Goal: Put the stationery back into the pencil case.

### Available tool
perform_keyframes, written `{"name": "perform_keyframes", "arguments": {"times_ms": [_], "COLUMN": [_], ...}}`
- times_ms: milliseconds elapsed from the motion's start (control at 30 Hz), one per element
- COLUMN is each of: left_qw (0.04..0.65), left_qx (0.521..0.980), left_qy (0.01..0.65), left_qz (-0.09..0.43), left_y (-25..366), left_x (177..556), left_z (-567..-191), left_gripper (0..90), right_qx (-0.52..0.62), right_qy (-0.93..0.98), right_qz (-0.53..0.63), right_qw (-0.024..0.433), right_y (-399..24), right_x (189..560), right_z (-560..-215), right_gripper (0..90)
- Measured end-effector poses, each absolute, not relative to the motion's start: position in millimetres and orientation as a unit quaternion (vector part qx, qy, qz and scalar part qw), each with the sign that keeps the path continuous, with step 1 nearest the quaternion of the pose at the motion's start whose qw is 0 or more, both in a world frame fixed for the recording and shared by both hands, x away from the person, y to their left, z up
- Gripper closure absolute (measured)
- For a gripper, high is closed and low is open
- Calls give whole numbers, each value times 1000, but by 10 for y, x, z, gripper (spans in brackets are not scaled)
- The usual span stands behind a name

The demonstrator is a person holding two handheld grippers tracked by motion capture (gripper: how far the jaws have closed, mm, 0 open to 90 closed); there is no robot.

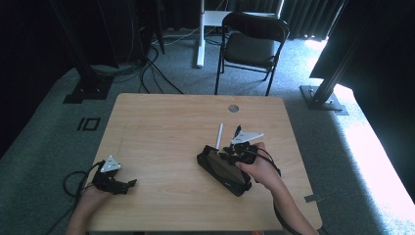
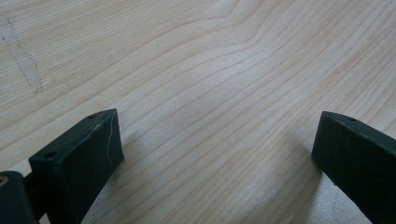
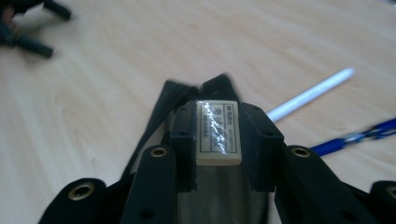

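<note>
Clamping a white eraser (image 3: 218,133) between their pads, the right tongs (image 3: 219,140) hover over a black case (image 1: 222,169); left tongs (image 2: 217,154) gape wide.

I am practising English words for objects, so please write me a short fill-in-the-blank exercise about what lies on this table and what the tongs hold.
1. The right tongs are shut on a white ____.
2. Under the right tongs lies a black ____, on the table.
3. The left tongs hold ____.
4. Beside the white pen lies a pen whose colour is ____.

Missing words: eraser; pencil case; nothing; blue
</note>
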State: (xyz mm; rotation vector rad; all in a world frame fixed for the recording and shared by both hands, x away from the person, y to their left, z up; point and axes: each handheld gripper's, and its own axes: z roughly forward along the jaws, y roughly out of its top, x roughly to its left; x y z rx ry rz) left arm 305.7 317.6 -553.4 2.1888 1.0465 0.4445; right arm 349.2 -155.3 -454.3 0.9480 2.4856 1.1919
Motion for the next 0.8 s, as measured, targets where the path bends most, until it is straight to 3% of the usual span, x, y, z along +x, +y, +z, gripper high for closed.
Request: {"name": "perform_keyframes", "arguments": {"times_ms": [800], "left_qw": [331], "left_qx": [837], "left_qy": [400], "left_qz": [170], "left_y": [3176], "left_x": [3057], "left_z": [-5534], "left_gripper": [21], "right_qx": [328], "right_qy": [884], "right_qz": [321], "right_qw": [91], "right_y": [-1299], "right_x": [3577], "right_z": [-4840], "right_gripper": [683]}}
